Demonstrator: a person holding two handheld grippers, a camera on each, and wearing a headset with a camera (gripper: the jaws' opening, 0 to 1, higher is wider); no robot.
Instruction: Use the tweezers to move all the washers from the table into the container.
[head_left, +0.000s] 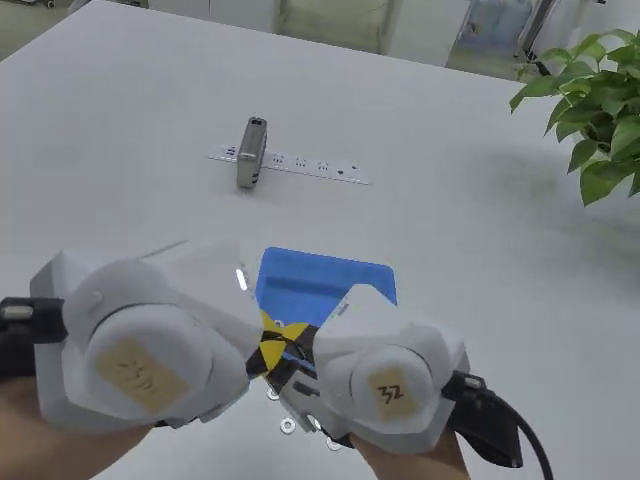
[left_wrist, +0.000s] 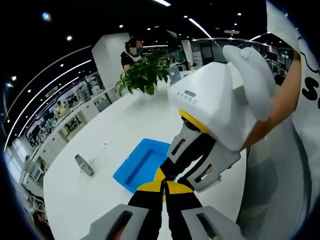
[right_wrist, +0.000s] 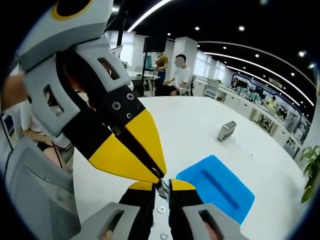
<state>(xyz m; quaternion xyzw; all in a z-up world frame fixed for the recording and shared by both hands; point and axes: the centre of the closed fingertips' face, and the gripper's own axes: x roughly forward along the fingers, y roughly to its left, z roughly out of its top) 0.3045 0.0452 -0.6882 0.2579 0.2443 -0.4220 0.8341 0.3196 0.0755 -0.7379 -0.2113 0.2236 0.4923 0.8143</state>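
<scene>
A blue container (head_left: 330, 278) lies on the white table (head_left: 450, 230) just beyond both grippers. Small steel washers (head_left: 288, 427) are scattered on the table under the grippers, also in the right gripper view as washers (right_wrist: 161, 209). My left gripper (left_wrist: 163, 187) and right gripper (right_wrist: 160, 188) meet tip to tip, each with its jaws shut. A thin metal piece, the tweezers (right_wrist: 162, 190), sits between the right jaws and reaches the left gripper's yellow tips. Most of the tweezers is hidden. The container (left_wrist: 142, 162) lies behind the joined jaws, and to the right as the container (right_wrist: 215, 187).
A grey metal block (head_left: 251, 152) rests on a white strip (head_left: 310, 166) further back on the table. A potted plant (head_left: 600, 100) stands at the far right. A grey mesh chair (right_wrist: 35, 195) is close to the table's near edge. People stand in the background.
</scene>
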